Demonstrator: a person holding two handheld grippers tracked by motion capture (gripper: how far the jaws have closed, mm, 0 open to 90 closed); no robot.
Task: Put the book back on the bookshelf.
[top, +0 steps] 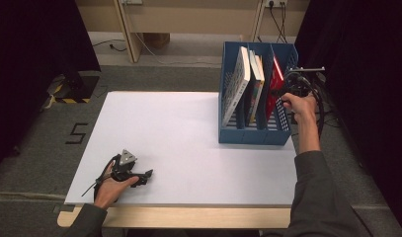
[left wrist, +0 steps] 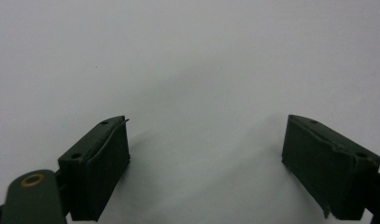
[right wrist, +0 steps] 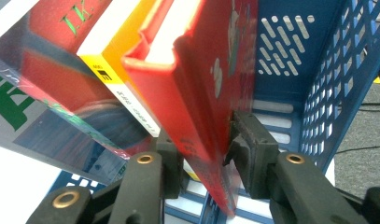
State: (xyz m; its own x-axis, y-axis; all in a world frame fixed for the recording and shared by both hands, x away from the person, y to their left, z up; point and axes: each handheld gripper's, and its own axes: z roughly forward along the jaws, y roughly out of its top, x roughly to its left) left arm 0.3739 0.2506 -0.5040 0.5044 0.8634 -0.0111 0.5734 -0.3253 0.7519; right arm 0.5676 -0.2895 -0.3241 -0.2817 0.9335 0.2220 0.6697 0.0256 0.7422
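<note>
The right gripper (right wrist: 204, 154) was clamped on the thin red hardcover book (right wrist: 197, 93), standing inside the blue plastic file rack (top: 253, 134); release remained. The left gripper (top: 148, 174) rested open and empty.

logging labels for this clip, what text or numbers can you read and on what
"5": black figure on the grey floor left of the table.
"IK": green letters, cut off, on a red book cover.
Print on the yellow book spine and the red book: too blurred to read.
</note>
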